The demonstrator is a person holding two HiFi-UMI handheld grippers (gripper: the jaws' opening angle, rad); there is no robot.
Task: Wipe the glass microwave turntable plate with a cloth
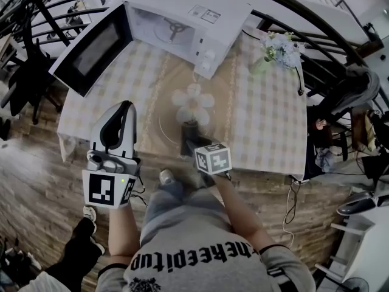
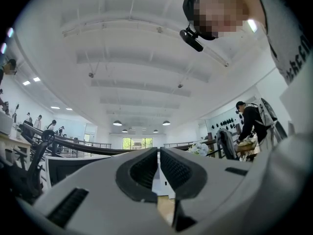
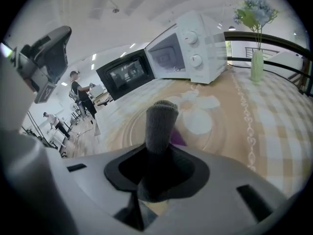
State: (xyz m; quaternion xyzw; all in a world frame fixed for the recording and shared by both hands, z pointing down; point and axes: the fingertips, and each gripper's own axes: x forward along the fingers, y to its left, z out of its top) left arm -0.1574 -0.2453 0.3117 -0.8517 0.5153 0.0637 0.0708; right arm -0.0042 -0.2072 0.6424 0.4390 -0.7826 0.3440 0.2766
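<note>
Your right gripper (image 3: 157, 165) is pinching the one grey cloth (image 3: 160, 126) over the single glass plate (image 1: 165, 126) mid-frame on the checked tablecloth (image 1: 267, 120), left gripper (image 2: 159, 161) is squeezed closed and empty, and there's one open microwave (image 1: 182, 23) and one vase (image 1: 273, 53) up top.

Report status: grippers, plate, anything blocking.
Left gripper shut, empty, raised off the table. Right gripper shut on grey cloth, over the glass plate's near side. Plate flat on table before the open microwave. White flower shape within its rim, on or under unclear.
</note>
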